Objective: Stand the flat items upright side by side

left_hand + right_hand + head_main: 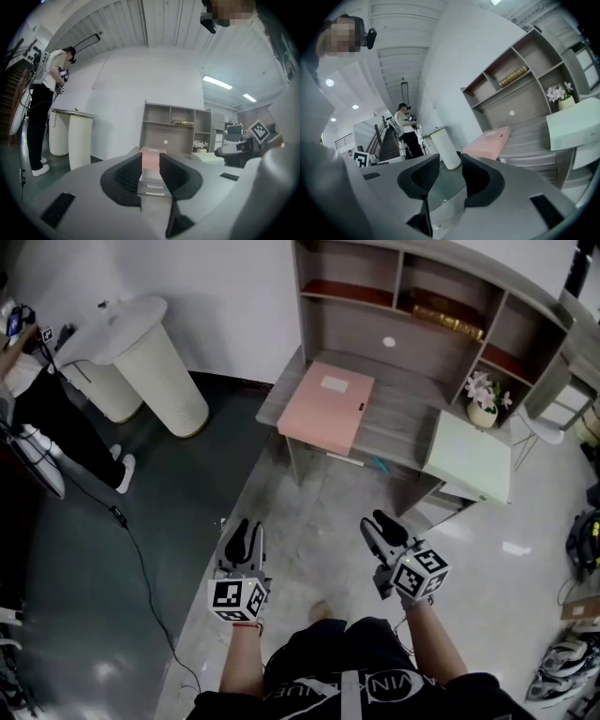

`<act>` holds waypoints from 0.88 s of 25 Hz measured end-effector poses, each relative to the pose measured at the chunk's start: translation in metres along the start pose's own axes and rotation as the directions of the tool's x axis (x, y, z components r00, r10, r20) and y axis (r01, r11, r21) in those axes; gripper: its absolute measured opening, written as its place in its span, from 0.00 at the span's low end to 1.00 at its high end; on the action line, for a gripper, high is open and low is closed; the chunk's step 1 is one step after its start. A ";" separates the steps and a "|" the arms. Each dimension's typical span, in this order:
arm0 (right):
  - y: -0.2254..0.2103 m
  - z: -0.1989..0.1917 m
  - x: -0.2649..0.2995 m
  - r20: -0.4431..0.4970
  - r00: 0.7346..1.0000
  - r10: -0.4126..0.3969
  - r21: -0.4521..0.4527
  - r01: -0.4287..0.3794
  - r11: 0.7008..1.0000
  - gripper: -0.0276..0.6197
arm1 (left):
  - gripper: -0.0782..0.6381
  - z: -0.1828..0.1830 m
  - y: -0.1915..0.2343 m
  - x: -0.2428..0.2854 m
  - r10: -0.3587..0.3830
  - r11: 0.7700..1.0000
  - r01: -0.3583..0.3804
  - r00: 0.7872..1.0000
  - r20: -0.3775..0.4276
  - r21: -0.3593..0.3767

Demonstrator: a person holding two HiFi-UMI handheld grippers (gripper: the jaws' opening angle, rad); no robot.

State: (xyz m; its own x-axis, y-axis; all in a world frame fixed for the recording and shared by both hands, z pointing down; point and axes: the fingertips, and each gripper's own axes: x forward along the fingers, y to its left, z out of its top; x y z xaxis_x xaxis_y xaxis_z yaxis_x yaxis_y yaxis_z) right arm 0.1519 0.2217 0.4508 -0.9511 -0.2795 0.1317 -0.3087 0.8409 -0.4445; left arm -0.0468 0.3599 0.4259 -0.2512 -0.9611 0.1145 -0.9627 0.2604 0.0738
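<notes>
A pink flat case (328, 404) lies flat on the left end of the grey desk (394, 423), and a pale green flat case (469, 457) lies flat on its right end, jutting over the front edge. Both grippers hang over the floor, well short of the desk. My left gripper (244, 540) points toward the pink case (151, 153), which shows far off in the gap of my left gripper (150, 165). My right gripper (386, 531) is also apart from everything. Its view has the pink case (490, 143) and the green case (574, 126) ahead of my right gripper (451, 176). Both stand open with a narrow, empty gap.
The desk carries a shelf unit (412, 296) holding books (448, 315), and a flower vase (483, 399) stands by the green case. A white round pedestal table (155, 352) and a standing person (37, 399) are at the left. A cable (141, 559) runs across the floor. Bags (562, 667) lie at the right.
</notes>
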 end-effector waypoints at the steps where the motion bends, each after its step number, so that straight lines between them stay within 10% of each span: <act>1: -0.002 -0.001 0.006 -0.002 1.000 -0.006 0.005 0.006 1.000 0.29 | 0.25 -0.002 0.003 0.006 -0.007 1.000 0.007 1.000 -0.003 -0.003; 22: -0.077 0.017 0.130 -0.098 0.993 -0.059 0.040 0.063 0.997 0.29 | 0.26 -0.019 0.059 0.133 -0.040 0.998 0.037 0.997 -0.061 -0.044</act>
State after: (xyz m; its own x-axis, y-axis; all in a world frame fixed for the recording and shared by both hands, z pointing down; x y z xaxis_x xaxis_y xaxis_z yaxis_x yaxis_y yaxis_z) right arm 0.0526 0.1132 0.4874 -0.9281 -0.2817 0.2434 -0.3669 0.8027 -0.4702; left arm -0.1352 0.2495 0.4641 -0.2059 -0.9634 0.1714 -0.9660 0.2281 0.1218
